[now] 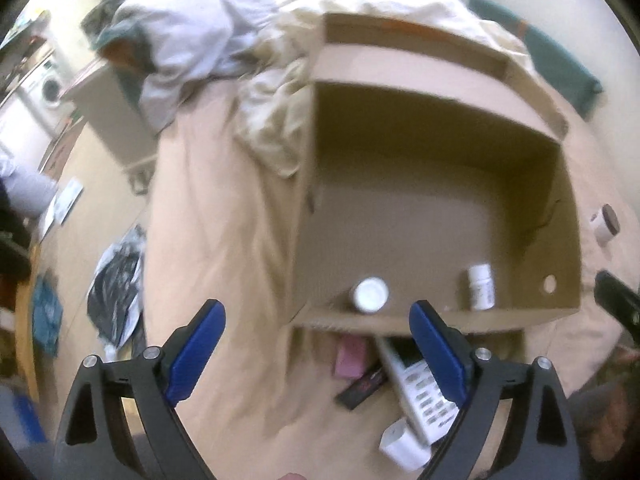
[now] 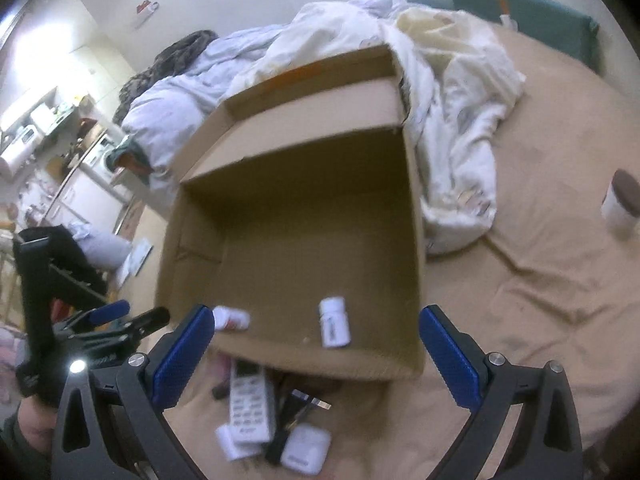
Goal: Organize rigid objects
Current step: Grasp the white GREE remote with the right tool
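Observation:
An open cardboard box [image 1: 560, 216] [image 2: 412, 216] stands on the bed. Inside lie two white pill bottles [image 1: 370, 294] [image 1: 481, 286]; in the right wrist view they show as one bottle near the left wall [image 2: 231, 318] and one in the middle [image 2: 333, 322]. In front of the box lie a white remote [image 1: 420, 394] [image 2: 249, 410], a pink item [image 1: 352, 358], a dark flat item [image 1: 362, 390], a white block [image 1: 402, 446] and a white case [image 2: 306, 450]. My left gripper [image 1: 316, 332] is open and empty. My right gripper [image 2: 316, 338] is open and empty above the box's front edge.
A white jar with a brown lid [image 1: 606, 224] [image 2: 622, 200] lies on the tan sheet right of the box. Crumpled bedding [image 2: 448, 120] piles behind the box. The left gripper shows at the left edge of the right wrist view [image 2: 116, 320]. Clutter covers the floor left of the bed [image 1: 116, 276].

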{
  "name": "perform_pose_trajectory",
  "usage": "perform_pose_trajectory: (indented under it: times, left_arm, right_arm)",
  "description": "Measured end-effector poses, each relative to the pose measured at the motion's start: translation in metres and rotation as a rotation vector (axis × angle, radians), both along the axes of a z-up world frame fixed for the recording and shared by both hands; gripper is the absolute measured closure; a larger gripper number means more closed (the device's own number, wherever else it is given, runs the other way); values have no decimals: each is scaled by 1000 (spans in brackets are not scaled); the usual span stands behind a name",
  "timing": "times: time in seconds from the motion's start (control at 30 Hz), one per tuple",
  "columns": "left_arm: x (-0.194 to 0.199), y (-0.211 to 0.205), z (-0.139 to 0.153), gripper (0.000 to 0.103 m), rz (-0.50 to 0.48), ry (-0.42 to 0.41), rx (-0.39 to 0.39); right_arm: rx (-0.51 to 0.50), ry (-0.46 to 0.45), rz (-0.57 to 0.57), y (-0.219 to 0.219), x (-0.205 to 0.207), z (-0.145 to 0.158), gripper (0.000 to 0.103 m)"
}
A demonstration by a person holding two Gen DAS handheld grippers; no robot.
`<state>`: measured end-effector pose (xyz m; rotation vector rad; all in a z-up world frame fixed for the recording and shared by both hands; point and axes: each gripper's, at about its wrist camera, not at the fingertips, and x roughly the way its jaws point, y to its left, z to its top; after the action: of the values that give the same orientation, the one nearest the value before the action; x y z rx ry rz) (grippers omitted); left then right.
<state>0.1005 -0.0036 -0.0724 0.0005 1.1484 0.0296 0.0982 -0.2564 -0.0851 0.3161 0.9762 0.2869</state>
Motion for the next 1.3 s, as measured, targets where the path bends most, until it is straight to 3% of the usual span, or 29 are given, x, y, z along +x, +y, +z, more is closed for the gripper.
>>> perform_pose_trajectory:
  times: [0.13, 0.23, 0.4, 0.7, 0.93, 1.03, 1.3]
  left_arm:
    - [-18, 18, 2, 11, 74, 44, -44]
    - [-31, 32, 1, 11, 125, 52, -56]
    - [-37, 47, -8, 11, 207, 85, -103]
    - [-31, 57, -4, 11, 282, 70, -128]
    - [-27, 57, -7, 11, 278, 93, -141]
    - [-27, 57, -7, 11, 273, 93, -137]
    - [-29, 63, -9, 11, 301, 103, -164]
  right_arm:
    - [57, 84, 97, 17, -6, -15, 3]
    - [96, 136, 190, 36, -7, -25, 22]
    - [92, 259, 274, 72, 0, -50, 42]
    - [-146, 428, 359, 135, 19, -101, 42]
    - [-401, 402, 449, 182, 22, -117, 43]
    - [-473, 374, 471, 191, 20, -117, 56]
    - [-312, 285, 469, 160, -9, -62, 57]
